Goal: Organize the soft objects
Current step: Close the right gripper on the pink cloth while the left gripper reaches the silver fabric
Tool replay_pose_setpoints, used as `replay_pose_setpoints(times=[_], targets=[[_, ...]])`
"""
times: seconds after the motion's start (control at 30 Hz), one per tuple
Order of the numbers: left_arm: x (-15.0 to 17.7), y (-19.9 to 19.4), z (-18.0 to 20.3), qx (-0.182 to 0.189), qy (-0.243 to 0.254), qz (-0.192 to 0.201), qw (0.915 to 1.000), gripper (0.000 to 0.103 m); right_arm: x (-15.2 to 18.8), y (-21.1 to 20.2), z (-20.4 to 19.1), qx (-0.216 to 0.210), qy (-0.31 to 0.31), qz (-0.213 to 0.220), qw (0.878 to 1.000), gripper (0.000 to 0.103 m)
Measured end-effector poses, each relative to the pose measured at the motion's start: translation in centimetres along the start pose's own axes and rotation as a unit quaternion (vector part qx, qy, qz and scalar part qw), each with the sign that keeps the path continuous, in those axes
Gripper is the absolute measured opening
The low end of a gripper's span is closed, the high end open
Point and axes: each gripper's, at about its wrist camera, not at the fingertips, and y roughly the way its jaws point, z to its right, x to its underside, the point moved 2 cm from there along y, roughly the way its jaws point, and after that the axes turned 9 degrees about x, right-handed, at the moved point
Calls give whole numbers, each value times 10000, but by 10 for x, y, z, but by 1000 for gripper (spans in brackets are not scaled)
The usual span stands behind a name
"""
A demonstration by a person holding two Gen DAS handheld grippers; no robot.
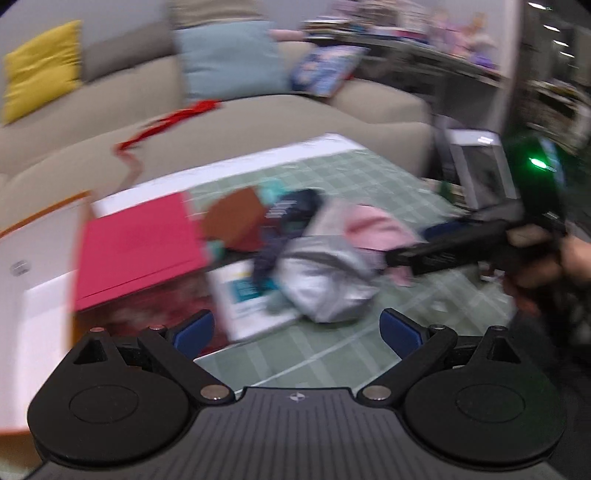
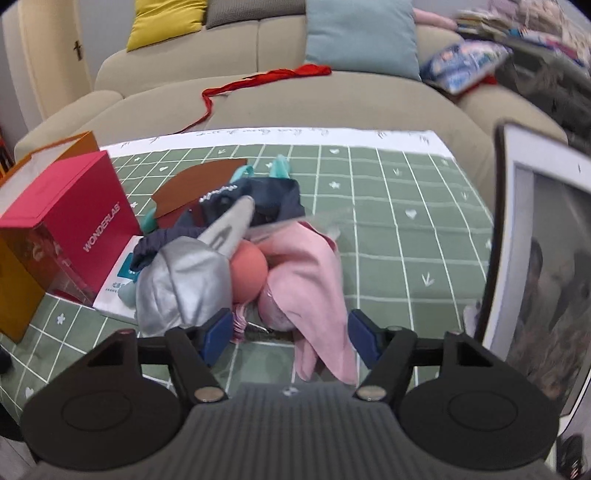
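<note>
Nearest to me, my right fingers [image 2: 286, 338] stand partly apart, pointed down at the pile of soft things. The tail of the pink cloth [image 2: 314, 280] hangs into the gap between the blue pads [image 2: 216, 334], close against the right-hand one, but I cannot tell whether either pad presses on it. My left fingers [image 1: 297, 332] stand wide with nothing between them, above the green checked cloth [image 1: 332, 354] that covers the surface.

Just beyond my right fingers lies the heap itself. The silver-grey garment [image 2: 181, 284] sits on the left, touching a salmon-coloured ball [image 2: 249, 271] in the middle, and the pink cloth is draped over a round pale thing on the right. Behind these a dark navy garment [image 2: 258, 201] with white lettering is bunched up, with teal straps [image 2: 280, 166] showing past it and a brown flat piece [image 2: 199, 184] to its left.

A white leaflet [image 2: 118, 291] lies partly under the silver-grey garment. To the left of the heap stands a red box [image 2: 70, 218], and an orange bag [image 2: 22, 295] is pressed against its outer side. On the right edge a white-framed picture [image 2: 517, 236] stands upright.

From my left view, my right hand [image 1: 546, 258] reaches in from the right, its tool pointing at the pink cloth; that view is blurred.

Farther off is the beige sofa [image 2: 332, 107], with a red ribbon [image 2: 266, 79] trailing over the seat, and yellow [image 2: 166, 20] and light blue cushions [image 2: 362, 35] against the back.
</note>
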Motion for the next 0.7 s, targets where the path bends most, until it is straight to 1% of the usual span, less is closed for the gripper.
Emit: replay_pose_setpoints(times=[0.03, 0.1, 0.17, 0.2, 0.23, 0.27, 0.33, 0.4, 0.43, 0.47, 0.53, 0.63, 0.7], targets=[[-2, 7, 6, 182, 106, -16, 9998, 103, 1, 0, 2, -53, 17, 19, 10000, 68], [-4, 20, 19, 570, 422, -35, 9975, 103, 4, 3, 5, -110, 69, 25, 9999, 63], [-5, 32, 30, 813, 717, -94, 9941, 103, 5, 10, 8, -92, 101, -124, 9998, 60], [-5, 40, 35, 882, 832, -143, 9925, 103, 6, 15, 10, 8, 131, -264, 9996, 60], [-5, 49, 39, 884, 901, -218, 9918, 103, 7, 19, 13, 128, 181, -371, 9991, 57], [-4, 55, 41, 870, 915, -290, 9916, 103, 7, 21, 15, 142, 224, -409, 9988, 49], [-4, 74, 44, 871, 879, -448, 9913, 103, 7, 23, 20, 25, 366, -477, 9982, 39], [-4, 89, 47, 919, 820, -518, 9910, 103, 8, 24, 24, 8, 438, -545, 9975, 33], [-4, 95, 46, 904, 808, -536, 9912, 103, 9, 25, 25, 20, 439, -582, 9973, 26], [-4, 100, 47, 855, 826, -548, 9914, 103, 10, 25, 26, 8, 447, -593, 9972, 16], [-4, 109, 50, 679, 936, -508, 9920, 103, 11, 24, 28, -73, 506, -655, 9965, 7], [-5, 122, 58, 377, 1277, -408, 9903, 103, 12, 18, 30, -193, 618, -638, 9959, 4], [-5, 135, 61, 50, 1311, -339, 9908, 97, 12, 15, 31, -287, 667, -632, 9954, 4]])
